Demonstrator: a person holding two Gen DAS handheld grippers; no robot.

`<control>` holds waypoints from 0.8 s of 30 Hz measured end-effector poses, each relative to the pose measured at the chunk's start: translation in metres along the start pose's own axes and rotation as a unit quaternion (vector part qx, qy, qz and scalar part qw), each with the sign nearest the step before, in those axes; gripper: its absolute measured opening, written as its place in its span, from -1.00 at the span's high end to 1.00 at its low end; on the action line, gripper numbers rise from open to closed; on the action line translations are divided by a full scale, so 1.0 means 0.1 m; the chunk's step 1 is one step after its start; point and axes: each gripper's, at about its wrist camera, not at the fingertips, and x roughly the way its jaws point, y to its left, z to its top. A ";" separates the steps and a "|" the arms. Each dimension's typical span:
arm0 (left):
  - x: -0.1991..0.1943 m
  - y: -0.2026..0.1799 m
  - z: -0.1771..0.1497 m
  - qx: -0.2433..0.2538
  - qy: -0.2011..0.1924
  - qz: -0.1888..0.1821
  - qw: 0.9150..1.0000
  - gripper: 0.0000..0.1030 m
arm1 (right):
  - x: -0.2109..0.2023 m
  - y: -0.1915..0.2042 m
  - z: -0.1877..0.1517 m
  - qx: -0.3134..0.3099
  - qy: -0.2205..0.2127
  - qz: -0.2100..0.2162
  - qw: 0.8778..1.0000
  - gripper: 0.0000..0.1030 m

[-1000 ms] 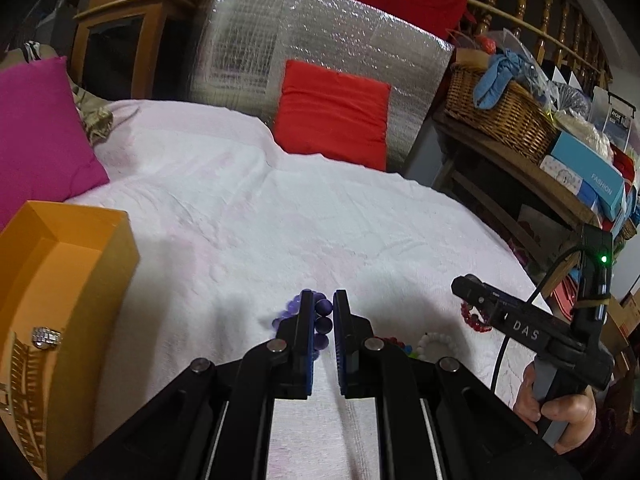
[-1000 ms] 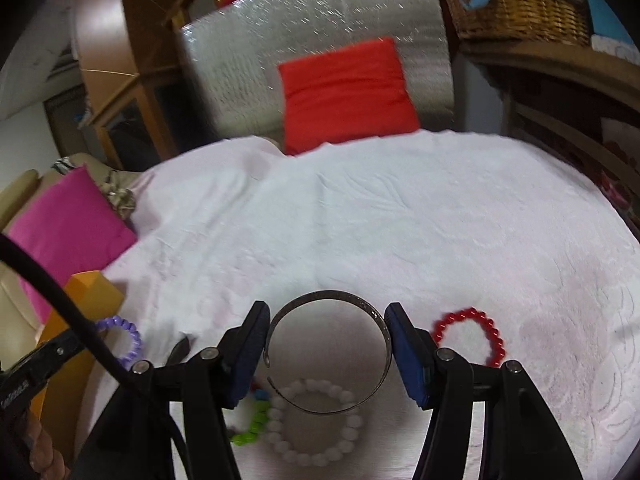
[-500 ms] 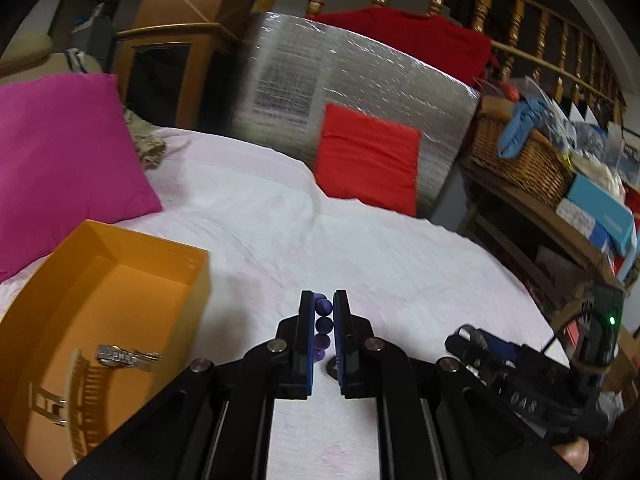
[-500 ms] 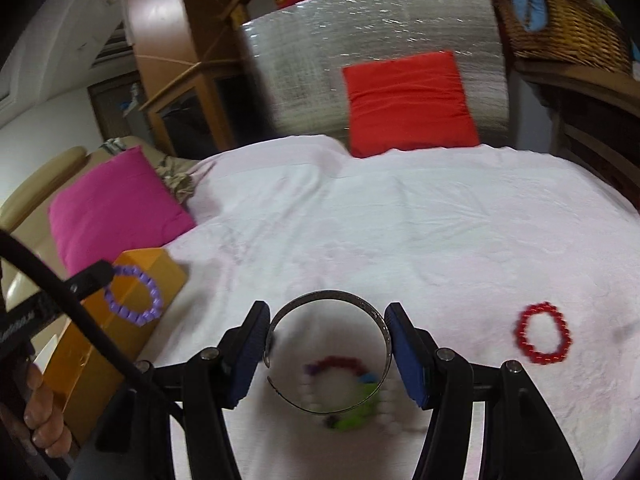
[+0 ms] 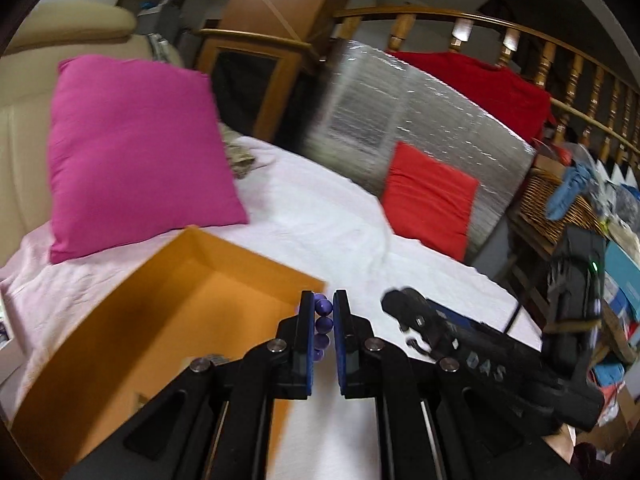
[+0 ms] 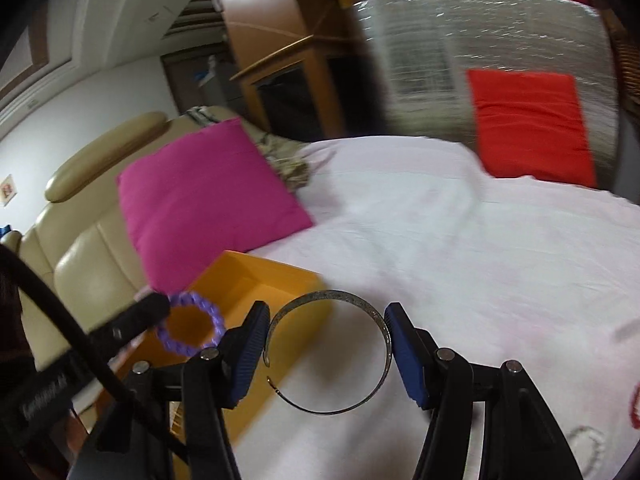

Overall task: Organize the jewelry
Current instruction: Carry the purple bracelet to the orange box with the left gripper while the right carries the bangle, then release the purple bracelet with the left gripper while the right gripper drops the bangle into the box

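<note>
My left gripper is shut on a purple bead bracelet, held above the near right corner of the open orange box. The right wrist view shows the same bracelet hanging as a ring from the left gripper's tip over the orange box. My right gripper is shut on a thin silver metal bangle, its blue pads pressing the bangle's two sides. The bangle hangs over the white bedspread, just right of the box. A silver piece lies inside the box.
A magenta cushion leans behind the box. A red cushion rests against a silver foil panel at the back. A red bead bracelet and a pale bead bracelet lie on the bedspread at right. Wicker basket and shelves stand right.
Both grippers swung left toward the orange box, carrying the purple bracelet and the bangle. The loose bracelets on the bedspread slid out to the right edge of the right wrist view.
</note>
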 end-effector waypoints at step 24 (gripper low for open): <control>0.49 1.10 -0.23 -0.091 0.131 0.196 0.968 0.82 | 1.61 0.61 -0.02 0.061 0.156 0.025 0.986 -0.24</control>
